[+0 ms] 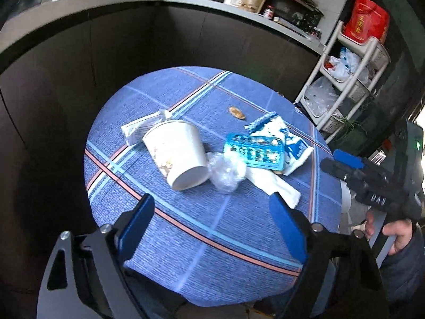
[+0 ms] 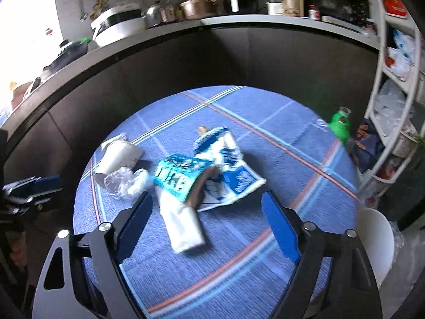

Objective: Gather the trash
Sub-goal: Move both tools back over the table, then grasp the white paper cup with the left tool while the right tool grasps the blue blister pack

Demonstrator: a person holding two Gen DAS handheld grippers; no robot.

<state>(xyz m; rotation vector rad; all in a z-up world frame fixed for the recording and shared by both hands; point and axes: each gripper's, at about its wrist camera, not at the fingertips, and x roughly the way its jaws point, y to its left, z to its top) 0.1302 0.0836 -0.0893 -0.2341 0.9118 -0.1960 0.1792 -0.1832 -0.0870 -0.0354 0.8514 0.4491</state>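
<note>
A round table with a blue plaid cloth (image 1: 186,239) (image 2: 292,146) bears a heap of trash. In it lie a white paper cup (image 1: 178,154) (image 2: 119,156) on its side, crumpled clear plastic (image 1: 225,172) (image 2: 122,183), a teal box (image 1: 255,151) (image 2: 180,175), a blue-and-white wrapper (image 1: 289,143) (image 2: 228,170) and a white paper sleeve (image 1: 276,186) (image 2: 183,223). A white sachet (image 1: 143,126) lies behind the cup. My left gripper (image 1: 212,204) (image 2: 39,183) hovers open in front of the cup and plastic. My right gripper (image 2: 207,202) (image 1: 337,160) is open above the sleeve, touching nothing.
A small brown scrap (image 1: 236,112) (image 2: 202,130) lies beyond the heap. A green bottle (image 2: 340,125) stands at the table's right edge. A white shelf rack (image 1: 345,87) (image 2: 385,133) stands right, a dark curved counter (image 1: 106,13) behind. A hand (image 1: 398,236) holds the right gripper.
</note>
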